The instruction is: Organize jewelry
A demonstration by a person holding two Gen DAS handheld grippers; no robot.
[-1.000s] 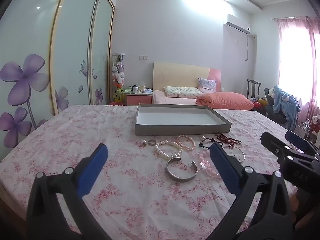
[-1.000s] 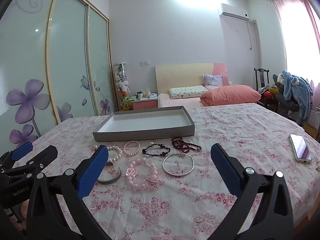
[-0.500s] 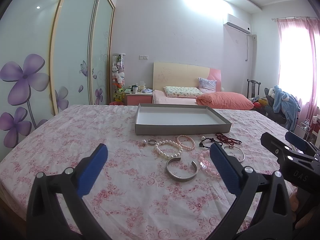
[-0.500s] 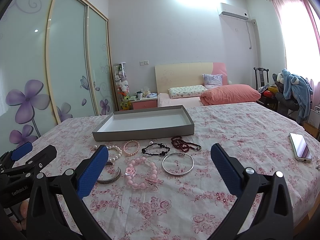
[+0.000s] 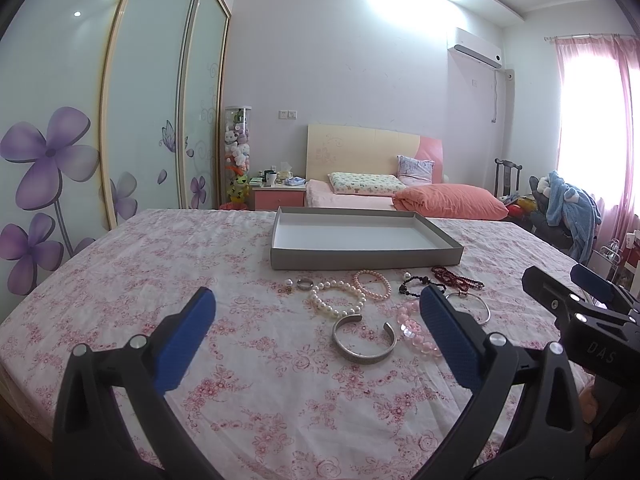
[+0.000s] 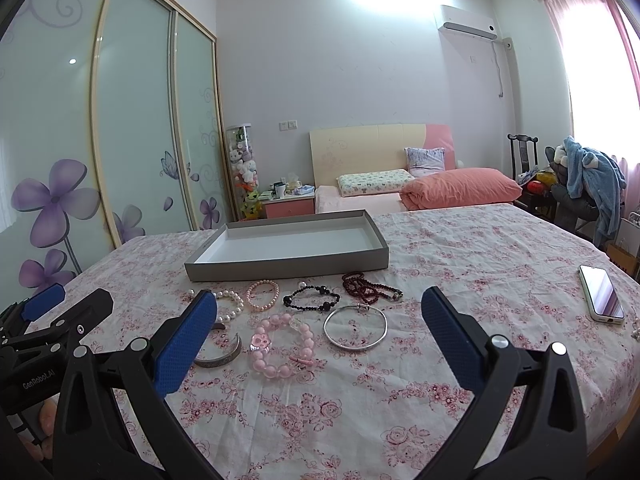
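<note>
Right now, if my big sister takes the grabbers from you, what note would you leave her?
Left gripper: open, holding nothing, above the flowered cloth.
Right gripper: open, holding nothing.
Grey tray: nothing visible in it, at the far side of the jewelry.
On the cloth in front of the tray: silver cuff, pink bead bracelet, thin silver bangle, pearl bracelet, small pink pearl bracelet, black bead bracelet, dark red beads, ring.
Done: nothing yet.
Left: move every piece into the tray.

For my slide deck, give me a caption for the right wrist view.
Open right tongs hover over bracelets laid on the floral bedspread before an empty grey tray.
</note>
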